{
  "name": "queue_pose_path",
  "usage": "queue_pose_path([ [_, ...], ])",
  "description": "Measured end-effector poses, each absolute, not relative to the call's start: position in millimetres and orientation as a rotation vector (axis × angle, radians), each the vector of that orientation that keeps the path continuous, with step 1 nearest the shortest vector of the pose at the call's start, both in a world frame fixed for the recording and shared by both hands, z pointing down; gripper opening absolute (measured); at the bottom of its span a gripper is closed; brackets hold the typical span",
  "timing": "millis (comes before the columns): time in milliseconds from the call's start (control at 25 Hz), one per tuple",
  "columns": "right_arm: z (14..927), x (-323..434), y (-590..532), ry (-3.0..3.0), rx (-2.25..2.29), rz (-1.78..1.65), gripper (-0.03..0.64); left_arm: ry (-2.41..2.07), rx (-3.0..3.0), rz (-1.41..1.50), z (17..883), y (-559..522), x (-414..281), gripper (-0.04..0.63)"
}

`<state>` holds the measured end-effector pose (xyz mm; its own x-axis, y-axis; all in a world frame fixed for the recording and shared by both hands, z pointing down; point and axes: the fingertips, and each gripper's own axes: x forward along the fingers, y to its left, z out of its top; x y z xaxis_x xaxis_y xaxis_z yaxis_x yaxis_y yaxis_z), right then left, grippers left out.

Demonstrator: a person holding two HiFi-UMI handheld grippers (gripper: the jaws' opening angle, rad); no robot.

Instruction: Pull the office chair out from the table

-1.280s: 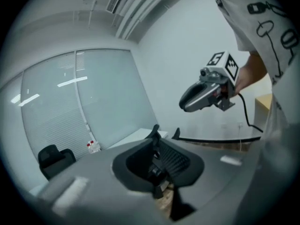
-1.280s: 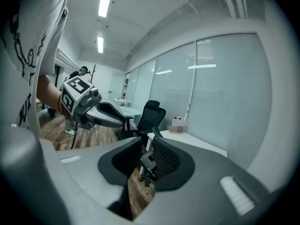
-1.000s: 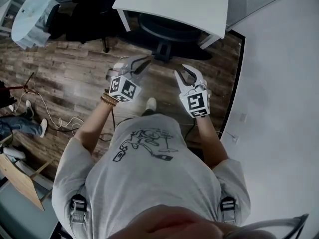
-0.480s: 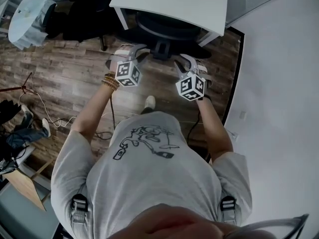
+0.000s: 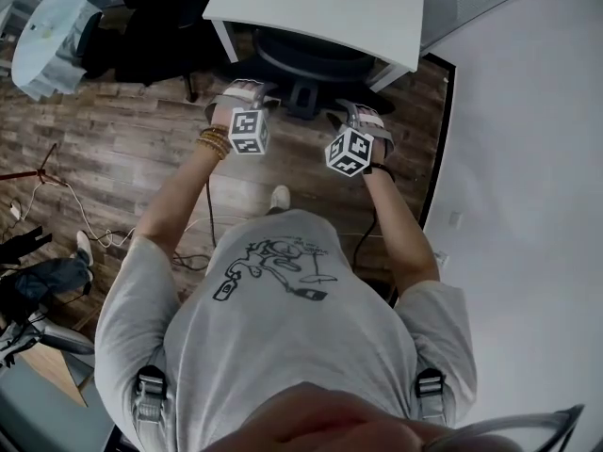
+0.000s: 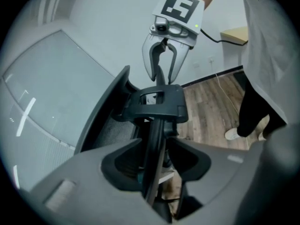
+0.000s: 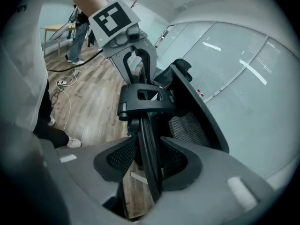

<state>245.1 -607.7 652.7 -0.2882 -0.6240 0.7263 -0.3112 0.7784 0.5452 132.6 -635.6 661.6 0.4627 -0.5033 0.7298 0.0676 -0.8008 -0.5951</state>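
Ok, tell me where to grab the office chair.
Take the backrest's thin rim, either side of the centre bracket, coming from behind. The chair is tucked under the table; only its back faces out, and that rim looks slim enough to pinch.

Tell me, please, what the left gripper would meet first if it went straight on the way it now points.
Most likely the office chair's backrest edge: the left gripper has just been opening its jaws, and that black edge already stands between them, apparently untouched.
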Motion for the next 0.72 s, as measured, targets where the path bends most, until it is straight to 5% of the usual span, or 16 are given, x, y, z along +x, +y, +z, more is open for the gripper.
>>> queue_pose_path([
  [240,678.5,251.9,-620.6,-1.804,0.633,-0.391,0.172,0.29,-2.134,-1.438,683.4,-642.1,136.4,0.193],
  [320,682.5,252.4,-621.9,-1.792,0.604,-0.402,0.123,0.289,-2.118,-1.445,684.2,-645.5,136.1,0.118],
  [720,686.1,250.7,-618.9,-1.79,0.589,-0.39,0.108,0.265,-2.118,-1.491,687.8,-643.2,133.5,0.103],
])
